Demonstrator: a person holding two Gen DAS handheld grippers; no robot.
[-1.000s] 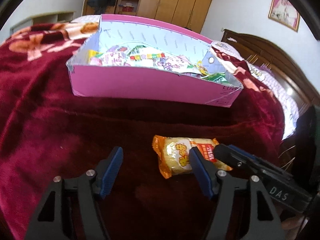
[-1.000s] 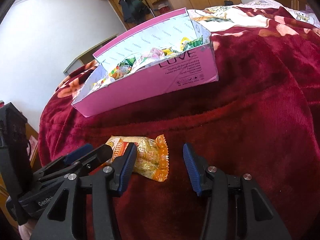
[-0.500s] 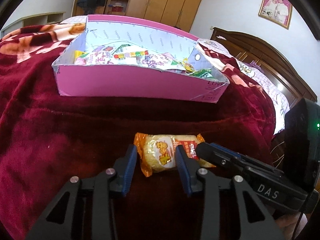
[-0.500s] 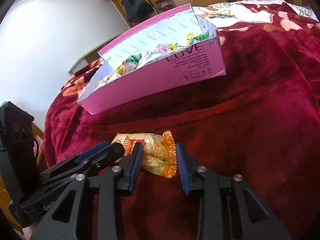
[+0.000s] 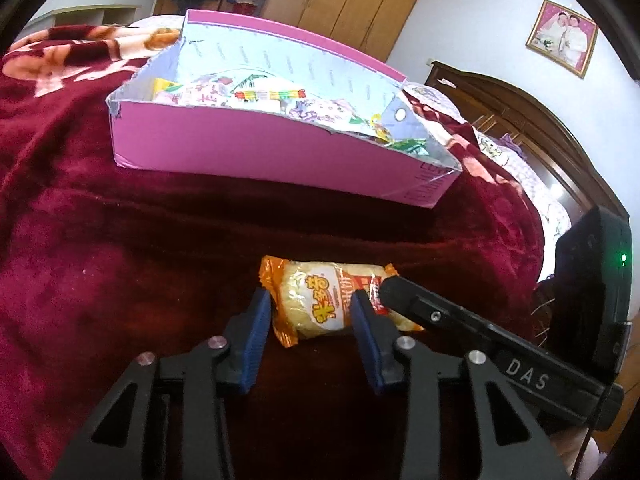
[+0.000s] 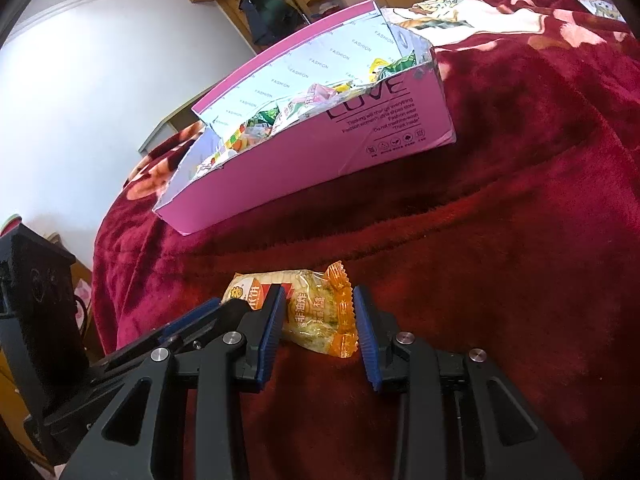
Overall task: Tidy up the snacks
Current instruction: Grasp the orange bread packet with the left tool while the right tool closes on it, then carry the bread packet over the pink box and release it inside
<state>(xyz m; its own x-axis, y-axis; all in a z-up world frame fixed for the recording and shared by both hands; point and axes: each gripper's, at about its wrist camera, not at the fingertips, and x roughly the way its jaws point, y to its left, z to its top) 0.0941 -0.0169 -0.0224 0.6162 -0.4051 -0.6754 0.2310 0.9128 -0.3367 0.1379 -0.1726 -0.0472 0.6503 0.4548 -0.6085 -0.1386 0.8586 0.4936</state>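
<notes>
Between both claws, left claw pinching snack packet, right claw opening around it

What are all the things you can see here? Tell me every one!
snack packet: one, orange and yellow, on the blanket in front of the box
box: one, pink, on the blanket
boxed snacks: many, mixed colours, inside the box
blanket: one, dark red, under everything
wardrobe: one, brown, far wall
framed photo: one, gold-framed, on the wall
left hand-held gripper: one, black with blue pads, shut on the packet
right hand-held gripper: one, same colours, jaws opening, packet's other end between them
</notes>
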